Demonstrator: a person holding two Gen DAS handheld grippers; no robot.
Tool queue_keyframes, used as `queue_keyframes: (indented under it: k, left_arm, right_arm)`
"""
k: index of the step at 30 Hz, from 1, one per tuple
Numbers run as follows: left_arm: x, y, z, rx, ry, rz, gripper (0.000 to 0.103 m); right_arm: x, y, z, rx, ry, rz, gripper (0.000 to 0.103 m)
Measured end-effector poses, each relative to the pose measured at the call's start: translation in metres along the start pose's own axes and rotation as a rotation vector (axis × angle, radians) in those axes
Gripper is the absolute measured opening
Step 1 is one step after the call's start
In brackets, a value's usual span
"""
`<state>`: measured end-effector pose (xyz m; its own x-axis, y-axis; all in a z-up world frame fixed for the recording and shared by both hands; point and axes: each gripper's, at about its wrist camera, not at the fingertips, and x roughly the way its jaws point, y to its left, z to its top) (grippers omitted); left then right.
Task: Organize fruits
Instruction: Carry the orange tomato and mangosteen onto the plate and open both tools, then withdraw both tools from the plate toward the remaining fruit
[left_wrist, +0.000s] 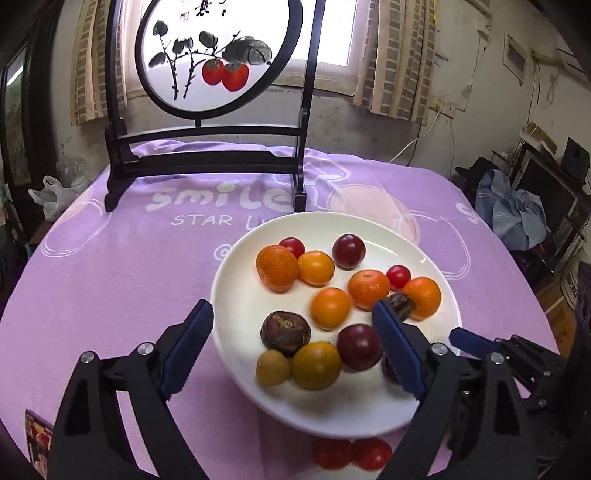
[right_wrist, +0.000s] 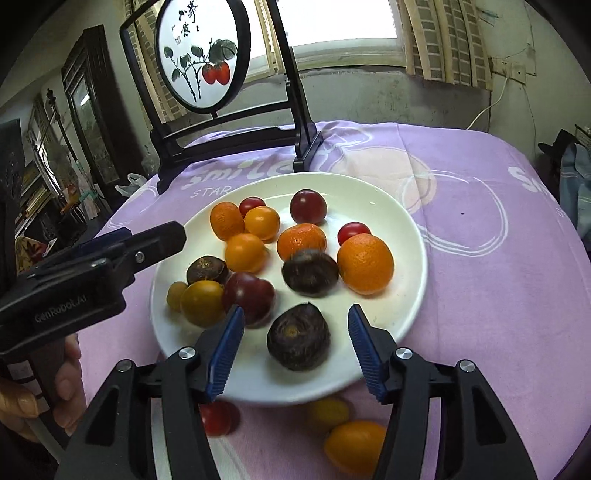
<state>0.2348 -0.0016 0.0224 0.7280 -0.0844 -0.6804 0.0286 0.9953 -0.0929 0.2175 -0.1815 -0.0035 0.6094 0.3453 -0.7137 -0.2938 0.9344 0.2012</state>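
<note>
A white plate (left_wrist: 236, 258) on the purple cloth holds several fruits: tangerines, yellow and red tomatoes, dark plums and brown water chestnuts. My left gripper (left_wrist: 292, 307) hangs open over the plate's near side, its pads touching nothing. A chestnut (left_wrist: 285, 334), a yellow tomato (left_wrist: 314, 365) and a plum (left_wrist: 359, 346) lie below the gap. My right gripper (right_wrist: 296, 311) is open at the plate's (right_wrist: 406, 229) near rim, with a dark chestnut (right_wrist: 299, 338) loose between its fingers. A second chestnut (right_wrist: 310, 272) looks blurred. The left gripper (right_wrist: 155, 240) shows side-on at the left.
Off the plate near me lie two red tomatoes (left_wrist: 351, 454); the right wrist view shows a red one (right_wrist: 216, 417), a yellow one (right_wrist: 327, 413) and an orange one (right_wrist: 354, 446). A painted round screen on a black stand (left_wrist: 207, 158) occupies the table's far side. Clutter surrounds the table.
</note>
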Motion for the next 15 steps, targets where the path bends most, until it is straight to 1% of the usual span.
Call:
queue_keyframes:
  k: [2, 4, 8, 15]
  left_arm:
    - [-0.008, 0.000, -0.006, -0.007, 0.002, -0.015, 0.086]
    - [-0.013, 0.002, -0.012, -0.017, 0.022, -0.027, 0.088]
    - [-0.021, 0.005, -0.031, -0.027, 0.051, -0.041, 0.088]
    - [-0.031, 0.011, -0.061, -0.029, 0.088, -0.041, 0.088]
  right_arm:
    - [-0.010, -0.002, -0.006, 0.002, -0.009, -0.006, 0.063]
    - [-0.019, -0.004, -0.012, -0.005, -0.019, -0.024, 0.063]
    - [-0.037, -0.008, -0.028, -0.020, -0.030, -0.062, 0.063]
    - [-0.042, -0.017, -0.061, -0.023, 0.020, -0.113, 0.063]
